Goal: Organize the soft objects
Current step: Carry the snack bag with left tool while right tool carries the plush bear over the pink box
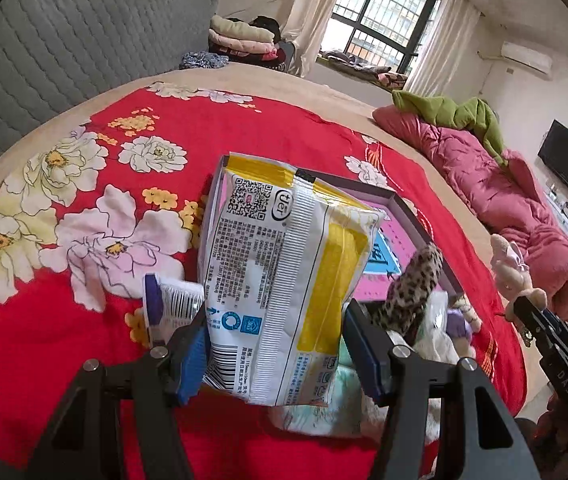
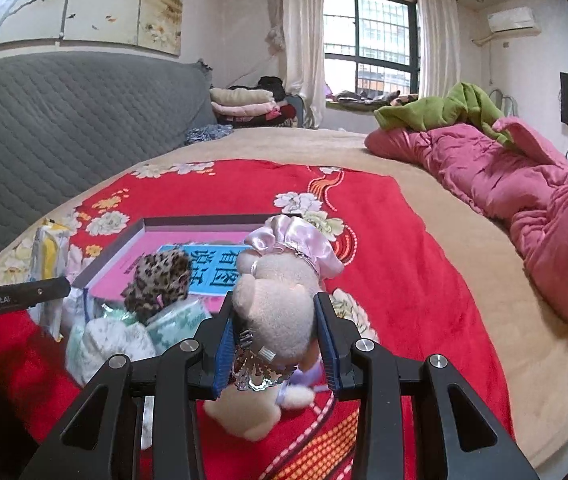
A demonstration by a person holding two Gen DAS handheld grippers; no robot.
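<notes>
Above a red floral bedspread [image 1: 63, 340], the left gripper [image 1: 279, 356] pinches a white-and-yellow wipes packet [image 1: 284, 280] printed with a QR code and "uer". The right gripper [image 2: 277, 344], its neighbour marked "GenRobot.AI", clamps a plush pig [image 2: 279, 304] beside a shallow pink-lined box [image 2: 171, 244].

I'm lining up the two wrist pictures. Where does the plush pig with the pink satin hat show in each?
Left wrist view: plush pig at the far right edge, gripped by the right claw.
Right wrist view: bottom centre, clamped between the claw's blue pads.
Shared landmark: the pink-lined box.
</notes>
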